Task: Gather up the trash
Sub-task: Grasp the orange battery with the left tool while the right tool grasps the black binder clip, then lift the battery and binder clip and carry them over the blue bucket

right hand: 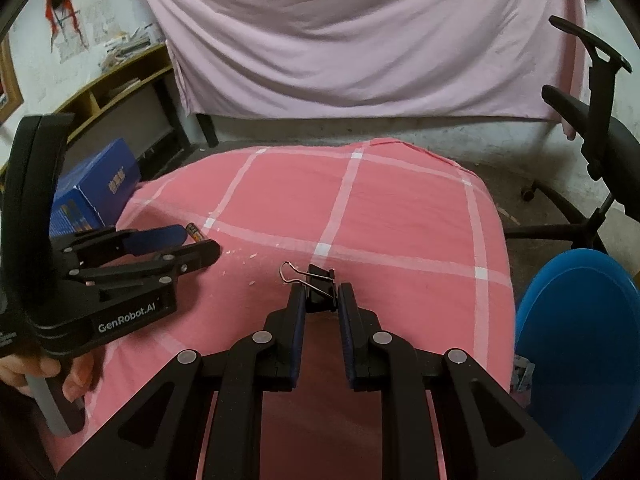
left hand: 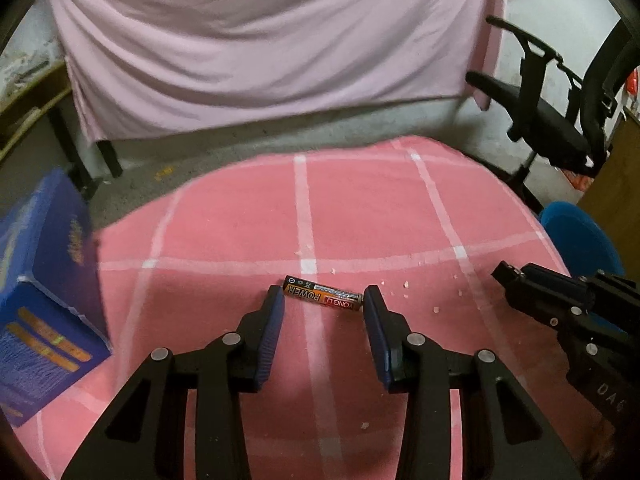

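Note:
A black and orange battery point(left hand: 323, 293) lies crosswise on the pink checked cloth point(left hand: 360, 208). My left gripper point(left hand: 323, 297) has one fingertip at each end of it, and the pads touch both ends. The right wrist view shows the same gripper point(right hand: 200, 240) at the left, with the battery point(right hand: 193, 232) between its fingers. My right gripper point(right hand: 322, 292) is shut on a black binder clip point(right hand: 320, 286), whose wire handle points left over the cloth. Its tip point(left hand: 505, 274) also shows at the right edge of the left wrist view.
A blue cardboard box point(left hand: 48, 280) point(right hand: 96, 188) stands at the cloth's left edge. A blue round bin point(right hand: 580, 340) point(left hand: 580, 232) sits low on the right, with a black office chair point(right hand: 592, 128) behind it. Small crumbs point(left hand: 436, 310) dot the cloth. A hand point(right hand: 76, 376) holds the left gripper's handle.

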Action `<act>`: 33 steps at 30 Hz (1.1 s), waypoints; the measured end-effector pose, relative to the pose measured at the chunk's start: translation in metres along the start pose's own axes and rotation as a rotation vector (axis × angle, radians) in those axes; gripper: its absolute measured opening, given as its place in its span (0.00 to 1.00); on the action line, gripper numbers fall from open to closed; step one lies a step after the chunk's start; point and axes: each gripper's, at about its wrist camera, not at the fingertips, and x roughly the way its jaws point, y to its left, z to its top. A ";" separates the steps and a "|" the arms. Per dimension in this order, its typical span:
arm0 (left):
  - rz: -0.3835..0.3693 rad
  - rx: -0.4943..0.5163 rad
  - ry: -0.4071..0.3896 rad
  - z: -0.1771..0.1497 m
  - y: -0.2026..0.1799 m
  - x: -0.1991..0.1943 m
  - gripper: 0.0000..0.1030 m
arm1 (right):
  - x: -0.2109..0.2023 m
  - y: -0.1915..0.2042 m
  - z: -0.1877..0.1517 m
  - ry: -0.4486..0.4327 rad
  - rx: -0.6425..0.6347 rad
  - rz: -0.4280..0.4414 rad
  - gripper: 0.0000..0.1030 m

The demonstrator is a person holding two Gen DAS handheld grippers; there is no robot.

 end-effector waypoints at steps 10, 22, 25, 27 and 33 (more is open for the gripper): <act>-0.008 -0.057 -0.281 -0.009 -0.005 -0.068 0.34 | -0.050 0.003 -0.007 -0.261 -0.005 0.017 0.14; -0.084 0.002 -0.639 -0.023 -0.045 -0.152 0.34 | -0.136 -0.006 -0.021 -0.693 0.022 0.020 0.14; -0.098 0.049 -0.697 -0.024 -0.065 -0.167 0.34 | -0.153 -0.013 -0.026 -0.751 0.035 -0.001 0.14; -0.117 0.078 -0.719 -0.025 -0.079 -0.171 0.34 | -0.160 -0.020 -0.029 -0.773 0.051 -0.002 0.14; -0.172 0.172 -0.726 -0.024 -0.128 -0.171 0.34 | -0.184 -0.042 -0.048 -0.822 0.095 -0.048 0.14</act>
